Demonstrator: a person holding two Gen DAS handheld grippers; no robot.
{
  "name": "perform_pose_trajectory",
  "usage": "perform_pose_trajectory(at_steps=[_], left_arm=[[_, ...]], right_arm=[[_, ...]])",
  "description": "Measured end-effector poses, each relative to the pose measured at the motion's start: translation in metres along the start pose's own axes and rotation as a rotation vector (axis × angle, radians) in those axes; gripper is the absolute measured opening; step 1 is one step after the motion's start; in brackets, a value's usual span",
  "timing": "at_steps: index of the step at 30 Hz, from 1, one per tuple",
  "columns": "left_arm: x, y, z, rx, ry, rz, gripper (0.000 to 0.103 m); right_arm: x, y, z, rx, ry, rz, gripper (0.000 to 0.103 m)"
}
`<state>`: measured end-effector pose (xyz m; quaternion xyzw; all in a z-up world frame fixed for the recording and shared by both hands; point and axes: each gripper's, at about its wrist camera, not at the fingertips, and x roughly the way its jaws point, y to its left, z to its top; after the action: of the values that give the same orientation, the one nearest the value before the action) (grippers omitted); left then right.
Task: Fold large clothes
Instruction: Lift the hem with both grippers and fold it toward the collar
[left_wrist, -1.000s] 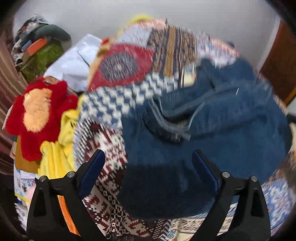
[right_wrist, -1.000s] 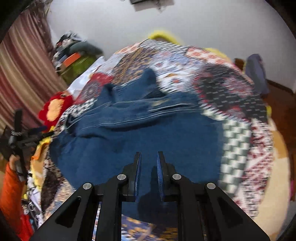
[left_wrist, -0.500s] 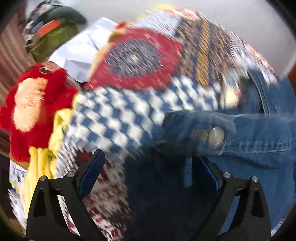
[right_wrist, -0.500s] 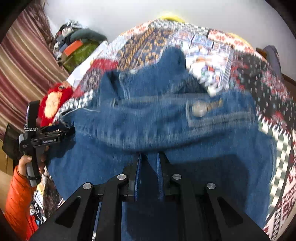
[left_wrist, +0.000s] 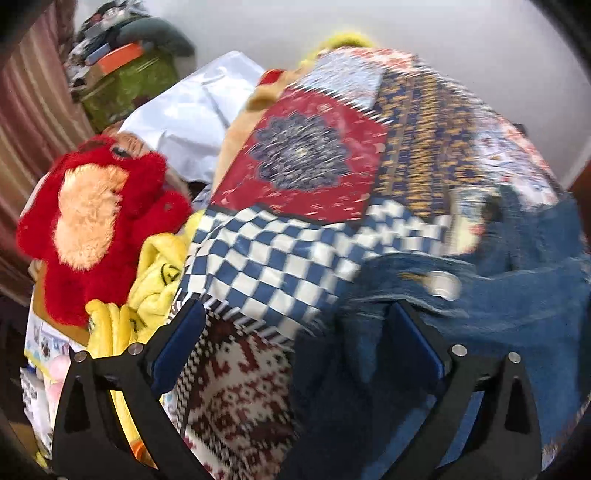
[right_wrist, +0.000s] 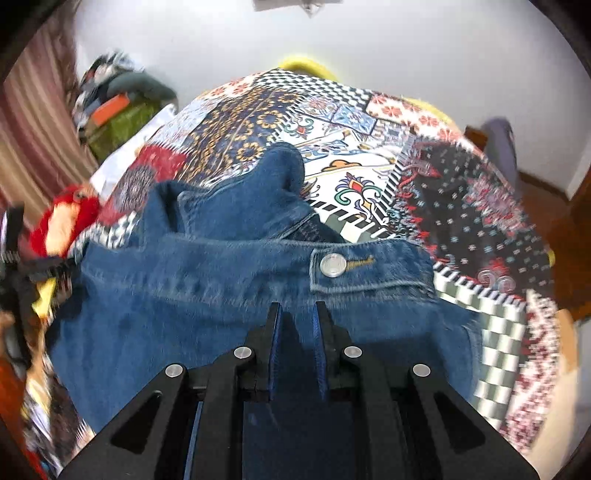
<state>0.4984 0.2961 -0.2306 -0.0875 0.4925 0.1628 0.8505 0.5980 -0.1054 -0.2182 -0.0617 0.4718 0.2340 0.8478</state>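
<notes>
A blue denim garment (right_wrist: 207, 295) lies folded on the patchwork bedspread (right_wrist: 332, 122), its waistband with a metal button (right_wrist: 333, 265) facing me. My right gripper (right_wrist: 297, 314) is shut on the denim fabric near the waistband. In the left wrist view the denim (left_wrist: 517, 314) fills the lower right, its button (left_wrist: 441, 286) just above the right finger. My left gripper (left_wrist: 295, 317) is open, its jaws wide apart over the garment's left edge and the bedspread (left_wrist: 295, 258). It also shows at the far left of the right wrist view (right_wrist: 22, 266).
A red plush toy (left_wrist: 96, 218) and yellow cloth (left_wrist: 155, 273) lie left of the bed. White sheeting (left_wrist: 195, 110) and a green box (left_wrist: 122, 85) with piled things stand at the back left. A striped curtain (right_wrist: 33, 122) hangs left; a white wall is behind.
The right gripper has carried the denim forward, folding it so the waistband and button sit close in front. The left gripper has swung left and stays open.
</notes>
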Motion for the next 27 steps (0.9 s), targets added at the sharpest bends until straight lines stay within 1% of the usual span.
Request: perform_pose_trajectory(at_steps=[2,3,6,8,9,11,15,18,21,23,25,27], left_arm=[[-0.021,-0.006,-0.001,0.028,-0.036,-0.021,0.102],[-0.035,-0.010,-0.003,0.042,-0.058,-0.041,0.102],[-0.063,-0.019,-0.009,0.068,-0.088,-0.108,0.102],[-0.073,-0.026,-0.014,0.077,-0.092,-0.150,0.102],[-0.079,-0.029,-0.019,0.087,-0.088,-0.185,0.102],[-0.082,-0.037,-0.026,0.100,-0.080,-0.227,0.102],[-0.082,-0.050,-0.048,0.128,-0.047,-0.275,0.102],[-0.070,-0.060,-0.065,0.148,-0.006,-0.286,0.102],[-0.049,-0.069,-0.080,0.149,0.046,-0.297,0.102],[-0.035,-0.073,-0.089,0.134,0.080,-0.298,0.102],[-0.025,-0.074,-0.095,0.137,0.092,-0.266,0.102],[-0.017,-0.072,-0.102,0.155,0.084,-0.210,0.102]], right_arm=[[-0.017,0.006,-0.007,-0.015,-0.014,0.020,0.012],[-0.025,0.010,-0.010,-0.019,-0.016,0.034,0.012],[-0.039,0.024,-0.017,-0.034,-0.014,0.075,0.012],[-0.046,0.037,-0.023,-0.053,-0.011,0.095,0.012],[-0.049,0.046,-0.026,-0.068,-0.010,0.107,0.012],[-0.052,0.059,-0.033,-0.084,-0.007,0.123,0.012],[-0.049,0.081,-0.047,-0.093,0.024,0.179,0.012],[-0.035,0.094,-0.057,-0.120,0.072,0.186,0.012],[-0.013,0.103,-0.068,-0.151,0.133,0.142,0.012],[-0.001,0.101,-0.074,-0.162,0.155,0.123,0.012],[0.000,0.096,-0.077,-0.160,0.142,0.141,0.012],[-0.002,0.088,-0.078,-0.151,0.145,0.137,0.012]])
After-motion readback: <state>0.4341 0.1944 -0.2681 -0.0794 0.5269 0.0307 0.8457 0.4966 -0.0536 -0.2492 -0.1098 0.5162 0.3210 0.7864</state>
